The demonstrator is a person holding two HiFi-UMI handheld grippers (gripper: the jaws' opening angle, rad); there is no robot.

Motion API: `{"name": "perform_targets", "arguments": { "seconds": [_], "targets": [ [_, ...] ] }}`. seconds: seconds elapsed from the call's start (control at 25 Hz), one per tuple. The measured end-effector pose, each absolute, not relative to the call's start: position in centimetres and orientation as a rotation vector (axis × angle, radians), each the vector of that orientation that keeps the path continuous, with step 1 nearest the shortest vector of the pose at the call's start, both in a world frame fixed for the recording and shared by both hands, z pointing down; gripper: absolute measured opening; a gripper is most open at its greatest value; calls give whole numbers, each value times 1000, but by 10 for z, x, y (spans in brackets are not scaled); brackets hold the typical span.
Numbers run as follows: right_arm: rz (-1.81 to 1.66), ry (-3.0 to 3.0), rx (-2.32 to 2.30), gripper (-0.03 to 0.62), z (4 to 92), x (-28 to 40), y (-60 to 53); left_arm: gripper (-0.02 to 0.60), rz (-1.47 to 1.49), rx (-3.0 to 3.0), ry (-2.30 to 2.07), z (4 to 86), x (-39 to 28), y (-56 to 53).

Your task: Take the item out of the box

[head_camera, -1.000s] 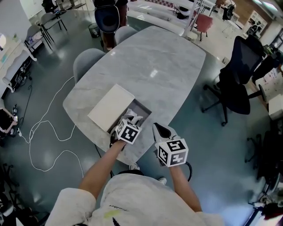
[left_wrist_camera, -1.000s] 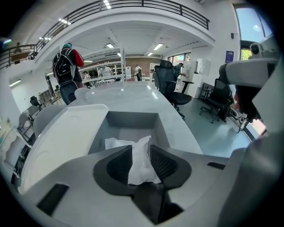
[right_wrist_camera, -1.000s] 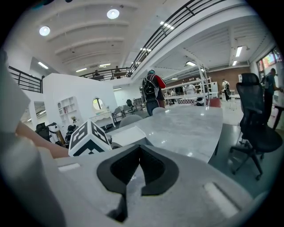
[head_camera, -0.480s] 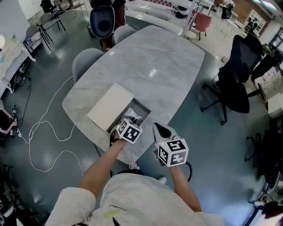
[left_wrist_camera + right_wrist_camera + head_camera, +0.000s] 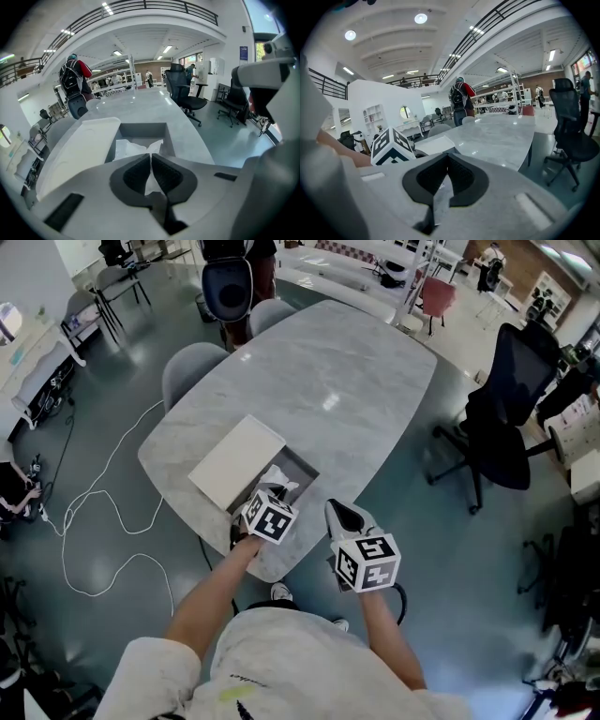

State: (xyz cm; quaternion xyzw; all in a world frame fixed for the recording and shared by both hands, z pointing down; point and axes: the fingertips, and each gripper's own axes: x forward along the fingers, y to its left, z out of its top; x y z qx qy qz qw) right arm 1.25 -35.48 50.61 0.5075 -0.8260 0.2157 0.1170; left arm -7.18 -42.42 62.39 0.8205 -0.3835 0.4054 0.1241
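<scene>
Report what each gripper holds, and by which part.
Left gripper pinches the white paper in the box by its raised top edge. Right gripper holds nothing, jaws shut.

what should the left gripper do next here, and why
Probably open the left gripper and ease it forward into the open box: its jaws are together at the near edge, the white crumpled paper lies just beyond them, and the lid is already off beside it.
</scene>
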Motion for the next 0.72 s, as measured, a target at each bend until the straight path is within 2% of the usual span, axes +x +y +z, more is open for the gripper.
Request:
{"name": "perform_targets", "arguments": {
  "seconds": [0.72],
  "targets": [
    [488, -2552, 1347, 5, 470, 23, -308, 20, 839, 2452, -1421, 506, -62, -369]
  ]
}}
